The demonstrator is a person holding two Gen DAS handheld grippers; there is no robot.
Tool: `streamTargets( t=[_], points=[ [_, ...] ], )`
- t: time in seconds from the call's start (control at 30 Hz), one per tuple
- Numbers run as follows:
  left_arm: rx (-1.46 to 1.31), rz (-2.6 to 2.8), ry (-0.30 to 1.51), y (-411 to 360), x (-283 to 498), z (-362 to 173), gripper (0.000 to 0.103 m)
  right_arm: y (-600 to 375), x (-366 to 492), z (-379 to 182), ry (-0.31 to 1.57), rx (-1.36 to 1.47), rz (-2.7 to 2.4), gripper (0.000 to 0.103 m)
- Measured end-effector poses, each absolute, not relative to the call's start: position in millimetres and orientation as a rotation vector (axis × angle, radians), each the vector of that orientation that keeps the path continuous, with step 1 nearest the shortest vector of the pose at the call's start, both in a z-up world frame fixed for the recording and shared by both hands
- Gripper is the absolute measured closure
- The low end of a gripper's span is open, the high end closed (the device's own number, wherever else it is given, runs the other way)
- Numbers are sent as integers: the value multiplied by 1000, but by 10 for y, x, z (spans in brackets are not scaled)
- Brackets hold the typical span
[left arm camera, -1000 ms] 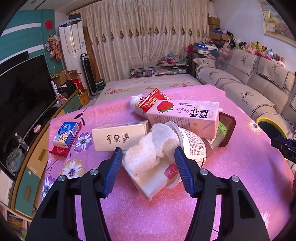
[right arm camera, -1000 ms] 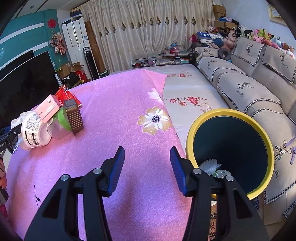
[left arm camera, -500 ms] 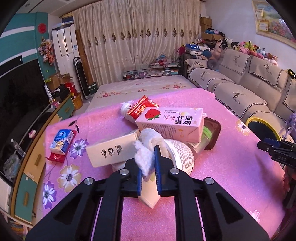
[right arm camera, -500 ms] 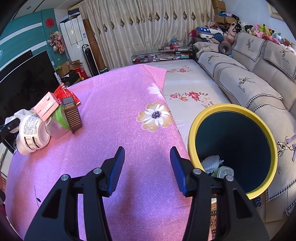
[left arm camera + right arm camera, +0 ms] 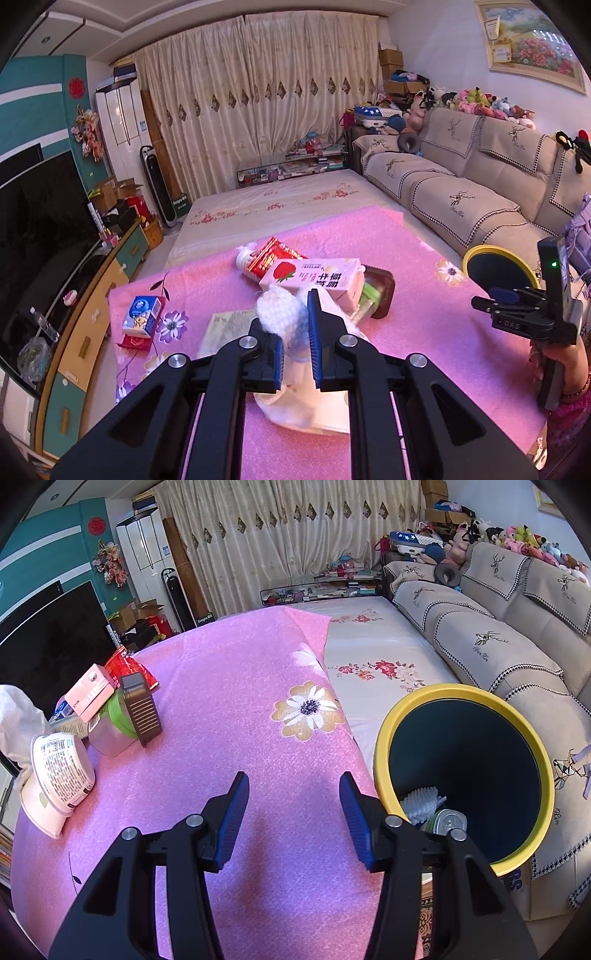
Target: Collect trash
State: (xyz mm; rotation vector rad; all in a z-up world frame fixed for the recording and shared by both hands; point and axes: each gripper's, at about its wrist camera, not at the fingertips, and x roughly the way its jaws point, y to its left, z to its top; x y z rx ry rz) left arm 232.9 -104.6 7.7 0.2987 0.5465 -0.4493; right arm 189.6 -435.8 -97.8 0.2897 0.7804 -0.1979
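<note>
My left gripper (image 5: 293, 332) is shut on a white crumpled tissue wad (image 5: 279, 312), held up above the trash pile on the pink table (image 5: 424, 332). In the right wrist view the same wad (image 5: 14, 716) shows at the left edge. The pile holds a strawberry milk carton (image 5: 314, 278), a red wrapper (image 5: 273, 258), a beige carton (image 5: 225, 325) and a white printed cup (image 5: 62, 771). My right gripper (image 5: 293, 812) stands open over the table edge, nothing between its fingers, beside the yellow-rimmed bin (image 5: 461, 698).
The bin stands on the floor right of the table, with a can (image 5: 448, 819) and white scraps in it. A small blue carton (image 5: 142, 317) lies at the table's left. A sofa (image 5: 461, 192) runs along the right, a TV cabinet (image 5: 92, 317) along the left.
My left gripper went from open around the white wad to shut on it, then rose with it above the pile. The right gripper stayed where it was, open.
</note>
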Motion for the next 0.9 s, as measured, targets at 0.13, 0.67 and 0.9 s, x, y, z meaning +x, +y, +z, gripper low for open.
streamTargets(
  t=[0.13, 0.67, 0.9],
  points=[
    [294, -452, 522, -1064, 2231, 228, 91, -4361, 1898, -978, 779, 289, -198, 54],
    [292, -403, 407, -1082, 1955, 967, 97, -4339, 1902, -955, 782, 285, -194, 54],
    [282, -405, 386, -1076, 1897, 1285, 97, -4294, 1868, -921, 763, 258, -189, 54]
  ],
)
